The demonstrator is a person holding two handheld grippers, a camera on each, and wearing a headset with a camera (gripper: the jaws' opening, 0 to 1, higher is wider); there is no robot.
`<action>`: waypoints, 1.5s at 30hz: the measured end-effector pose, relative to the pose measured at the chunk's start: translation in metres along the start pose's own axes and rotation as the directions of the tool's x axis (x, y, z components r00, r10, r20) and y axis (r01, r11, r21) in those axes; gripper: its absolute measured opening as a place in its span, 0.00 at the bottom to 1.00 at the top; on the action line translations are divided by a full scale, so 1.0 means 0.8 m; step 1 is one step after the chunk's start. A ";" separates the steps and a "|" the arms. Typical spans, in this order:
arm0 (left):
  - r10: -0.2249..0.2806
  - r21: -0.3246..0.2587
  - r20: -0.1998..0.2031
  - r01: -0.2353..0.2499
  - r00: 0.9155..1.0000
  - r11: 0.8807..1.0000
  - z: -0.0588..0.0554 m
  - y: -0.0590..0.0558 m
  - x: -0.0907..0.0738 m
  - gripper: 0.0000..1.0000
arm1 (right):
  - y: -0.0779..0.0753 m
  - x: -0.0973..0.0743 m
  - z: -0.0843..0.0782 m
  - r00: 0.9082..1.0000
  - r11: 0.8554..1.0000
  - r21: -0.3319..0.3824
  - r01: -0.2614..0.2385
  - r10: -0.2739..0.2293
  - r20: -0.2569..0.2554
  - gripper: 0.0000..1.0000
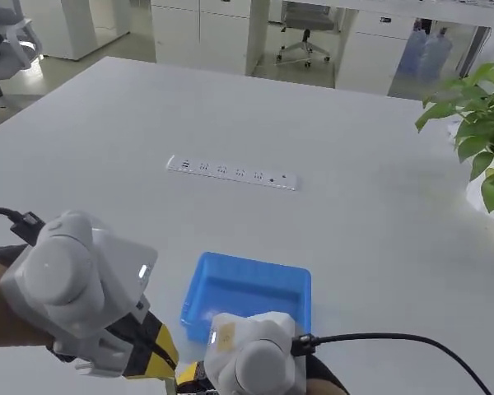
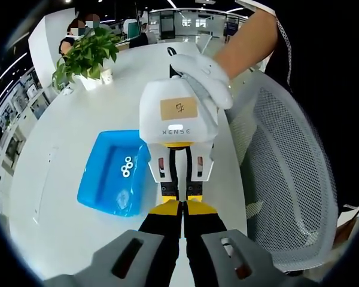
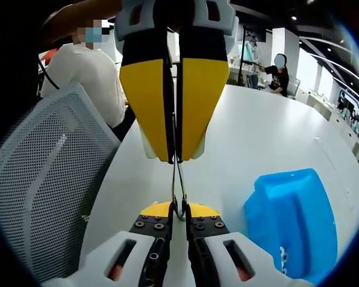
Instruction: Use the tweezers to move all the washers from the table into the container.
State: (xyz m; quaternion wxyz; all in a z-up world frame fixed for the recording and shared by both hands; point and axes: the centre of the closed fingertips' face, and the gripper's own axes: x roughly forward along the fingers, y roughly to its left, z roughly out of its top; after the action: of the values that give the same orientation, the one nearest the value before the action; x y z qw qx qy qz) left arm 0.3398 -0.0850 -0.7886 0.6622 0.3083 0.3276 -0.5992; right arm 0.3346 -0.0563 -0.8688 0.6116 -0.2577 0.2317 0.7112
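Observation:
The blue container [image 1: 247,290] sits on the white table [image 1: 255,115] just beyond both grippers. Several white washers [image 2: 127,167] lie inside the blue container [image 2: 102,179]. My left gripper [image 1: 169,362] and right gripper [image 1: 189,380] meet tip to tip at the table's near edge. Thin metal tweezers [image 3: 178,182] run from the left gripper's yellow jaws [image 3: 175,158] down into my right gripper [image 3: 179,212]; both are shut on them. In the left gripper view, the left gripper [image 2: 182,207] faces the white right gripper [image 2: 180,191]. The container's outside [image 3: 290,215] lies to the right.
A white power strip [image 1: 230,173] lies mid-table. A potted plant [image 1: 477,123] stands at the right edge. A grey mesh chair [image 2: 287,179] is right behind the near table edge. People sit in the background, and an office chair [image 1: 305,33] stands beyond the table.

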 end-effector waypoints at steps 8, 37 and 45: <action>-0.002 0.005 -0.009 0.002 1.000 1.000 0.000 -0.001 0.000 0.04 | 0.000 0.000 0.000 1.000 1.000 -0.010 0.002 -0.002 -0.006 0.09; 0.013 0.022 -0.007 -0.013 1.000 1.000 0.018 0.001 -0.017 0.04 | -0.002 -0.018 0.016 1.000 0.999 -0.031 0.016 -0.015 0.011 0.10; 0.022 0.037 -0.007 -0.022 1.000 0.999 0.028 0.004 -0.027 0.04 | -0.005 -0.030 0.026 0.999 0.998 -0.045 0.032 -0.031 0.022 0.09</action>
State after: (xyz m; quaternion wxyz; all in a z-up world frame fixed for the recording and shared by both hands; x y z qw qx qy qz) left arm 0.3430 -0.0894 -0.7577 0.6617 0.3263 0.3154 -0.5969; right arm 0.3399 -0.0602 -0.8371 0.6191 -0.2675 0.2047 0.7094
